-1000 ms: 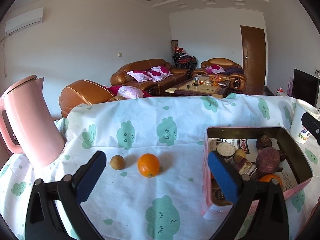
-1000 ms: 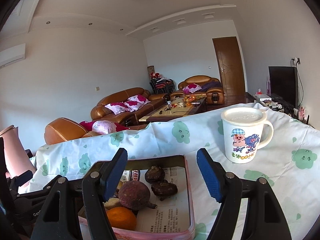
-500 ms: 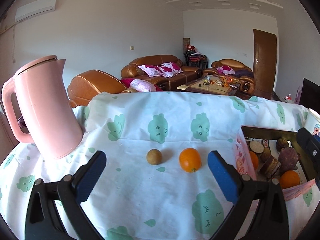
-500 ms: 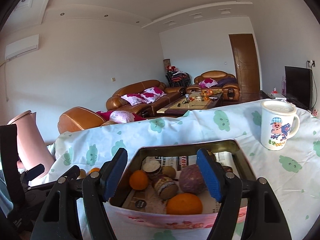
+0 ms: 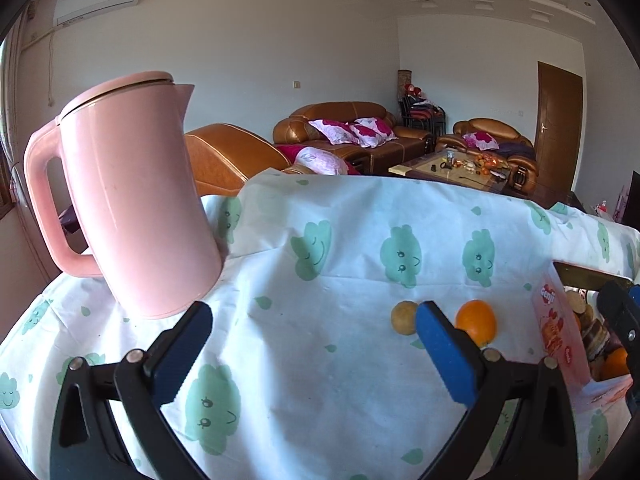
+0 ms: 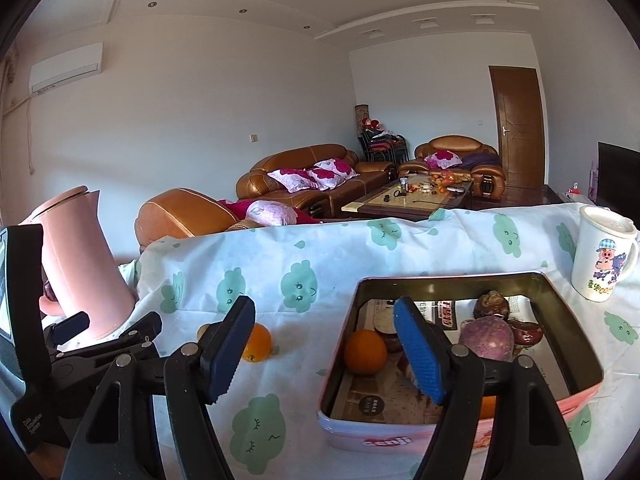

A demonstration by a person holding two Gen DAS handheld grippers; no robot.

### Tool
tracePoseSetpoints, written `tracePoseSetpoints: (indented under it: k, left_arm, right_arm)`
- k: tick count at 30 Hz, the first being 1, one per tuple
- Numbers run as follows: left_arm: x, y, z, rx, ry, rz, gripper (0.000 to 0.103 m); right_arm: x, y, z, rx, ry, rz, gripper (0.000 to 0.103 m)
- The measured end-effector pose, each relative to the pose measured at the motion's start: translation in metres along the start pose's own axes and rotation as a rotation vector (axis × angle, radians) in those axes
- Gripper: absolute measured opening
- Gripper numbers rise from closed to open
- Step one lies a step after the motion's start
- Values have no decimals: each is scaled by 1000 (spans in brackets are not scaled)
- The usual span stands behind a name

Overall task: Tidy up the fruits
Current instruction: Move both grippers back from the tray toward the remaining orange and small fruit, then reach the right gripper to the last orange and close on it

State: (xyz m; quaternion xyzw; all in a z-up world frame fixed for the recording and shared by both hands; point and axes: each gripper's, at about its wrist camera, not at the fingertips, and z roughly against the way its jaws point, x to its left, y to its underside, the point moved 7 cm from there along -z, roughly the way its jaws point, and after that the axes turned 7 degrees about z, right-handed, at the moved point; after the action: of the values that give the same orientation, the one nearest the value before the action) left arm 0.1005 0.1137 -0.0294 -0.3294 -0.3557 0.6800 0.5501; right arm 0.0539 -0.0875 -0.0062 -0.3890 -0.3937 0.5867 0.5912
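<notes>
Both grippers parted and empty above the clothed table; loose fruit lies left of the tin.

Nearest, the left gripper (image 5: 314, 334) stands wide with nothing between its blue pads; the right gripper (image 6: 324, 344) is likewise apart and holds nothing, its right pad hiding part of the tin's contents. The left wrist view shows an orange (image 5: 476, 321) and a small brown fruit (image 5: 405, 317) side by side on the tablecloth (image 5: 320, 264), the brown one partly behind a pad, and only a corner of the pink tin (image 5: 558, 338). The right wrist view alone shows the tin's (image 6: 464, 438) inside: an orange (image 6: 365, 351), a purple round fruit (image 6: 486, 338), darker pieces. Farther back stand a pink kettle (image 5: 136, 208) and a cartoon mug (image 6: 604, 256).
</notes>
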Motion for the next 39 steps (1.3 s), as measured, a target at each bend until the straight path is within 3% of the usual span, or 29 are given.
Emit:
tracePoseSetpoints:
  k: [3,10,15,17,22,24,28,31,34,37,39]
  left_arm:
    - [19,-2,-9,19,-71,17,103]
    - [63,-3,-29,75,-176,107,103]
    - [67,1,-34,99,-189,119,103]
    - [64,2,-35,98,-185,106,103]
    - [60,2,-34,97,-176,73,103]
    - [58,2,-34,96,-174,66,103]
    - [55,2,-32,94,-153,57,103]
    - [48,0,-28,76,-106,55,103]
    - [34,0,-25,76,-4,55,103]
    - [16,5,-27,130,115,88,103]
    - [5,9,-32,174,150,101,99]
  right_arm:
    - [14,1,-9,30,-4,43,73]
    - [51,11,-52,199,-52,176,73]
    - [68,19,-84,306,-57,245,73]
    - [74,22,-93,341,-61,267,69]
    - [80,42,-117,486,-78,299,47]
    - [77,42,-117,488,-101,266,36]
    - [75,42,-106,461,-151,242,34]
    - [69,24,-73,293,-167,202,34]
    - [59,14,-43,168,-163,162,34]
    - [47,9,-28,111,-110,143,34]
    - [38,5,-25,86,-76,132,34]
